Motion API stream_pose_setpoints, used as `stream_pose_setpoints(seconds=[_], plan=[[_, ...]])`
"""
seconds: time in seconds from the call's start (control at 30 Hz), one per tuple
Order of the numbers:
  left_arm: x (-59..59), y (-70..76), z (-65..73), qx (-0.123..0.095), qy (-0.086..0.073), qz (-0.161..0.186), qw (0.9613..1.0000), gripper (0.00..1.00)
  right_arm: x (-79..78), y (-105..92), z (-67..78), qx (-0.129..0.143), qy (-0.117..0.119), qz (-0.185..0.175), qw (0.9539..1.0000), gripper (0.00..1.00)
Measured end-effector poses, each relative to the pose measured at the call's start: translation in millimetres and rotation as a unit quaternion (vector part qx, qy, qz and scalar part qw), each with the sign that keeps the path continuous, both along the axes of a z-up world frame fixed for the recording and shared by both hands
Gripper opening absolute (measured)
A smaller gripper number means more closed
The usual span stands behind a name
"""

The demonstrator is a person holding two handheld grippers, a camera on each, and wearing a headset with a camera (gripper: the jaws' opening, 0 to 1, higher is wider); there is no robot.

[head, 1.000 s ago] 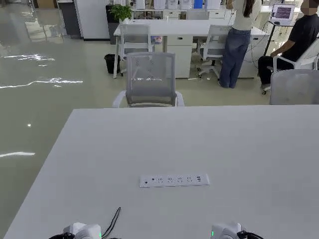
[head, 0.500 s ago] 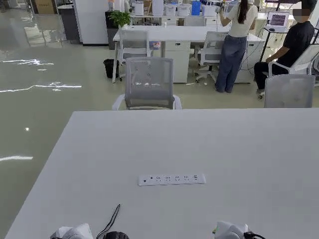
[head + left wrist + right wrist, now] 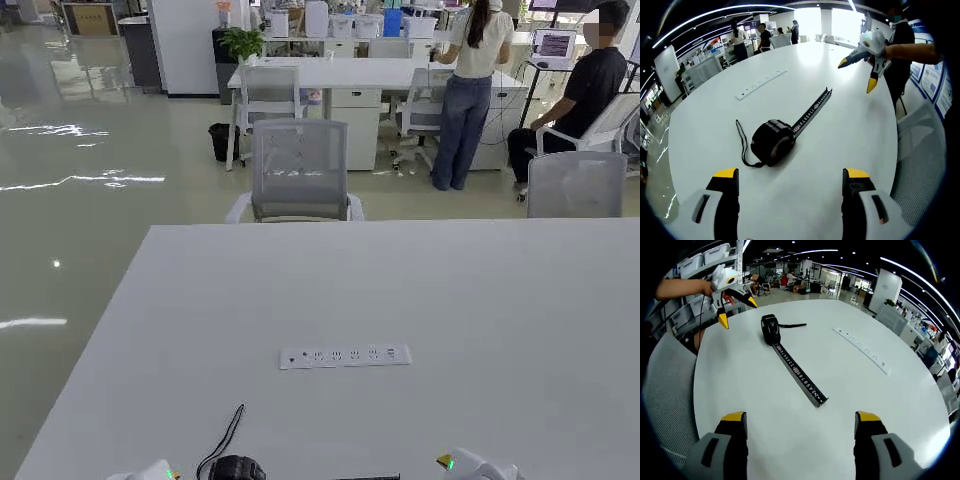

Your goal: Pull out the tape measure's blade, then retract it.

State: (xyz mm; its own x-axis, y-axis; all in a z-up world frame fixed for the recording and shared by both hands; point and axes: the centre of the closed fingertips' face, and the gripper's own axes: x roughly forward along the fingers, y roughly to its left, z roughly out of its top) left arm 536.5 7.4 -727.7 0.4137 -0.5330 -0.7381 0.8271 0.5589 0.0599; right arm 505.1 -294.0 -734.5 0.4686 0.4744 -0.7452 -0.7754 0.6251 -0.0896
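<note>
Tape (image 3: 772,142) on the table (image 3: 850,145), blade (image 3: 812,109) out, 2 grippers clear of it.
The left gripper (image 3: 790,173) and right gripper (image 3: 801,416) both hover with jaws spread, holding nothing. The black tape lies between them by the table's near edge, its blade flat toward the right gripper. The power strip (image 3: 345,356) lies farther back.

Ahead of the left gripper (image 3: 791,173) jaws, the blade's (image 3: 812,107) printed figures are showing too small to read, and the same is happening ahead of the right gripper (image 3: 801,416) jaws. In the head view, the bottom edge is cutting off both grippers, hiding their jaws, and is slicing through the tape measure (image 3: 237,468) between them.
</note>
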Motion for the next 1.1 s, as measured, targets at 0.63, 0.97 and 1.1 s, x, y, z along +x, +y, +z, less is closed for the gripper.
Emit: stream_pose_setpoints(seconds=[0.63, 0.97, 1.1], plan=[[-35.3, -7.9, 8.5, -0.027, -0.028, 0.040, 0.9984, 0.95, -20.0, 6.7, 16.0, 0.032, -0.038, -0.041, 0.9979, 0.97], [-41.8, -15.3, 14.0, -0.051, -0.035, 0.059, 0.9963, 0.99, -30.2, 10.5, 11.2, 0.017, -0.043, -0.041, 0.9981, 0.99], [-40.7, -13.7, 15.1, -0.052, -0.040, 0.064, 0.9958, 0.99, -30.1, 11.2, 13.5, 0.035, -0.043, -0.059, 0.9967, 0.99]])
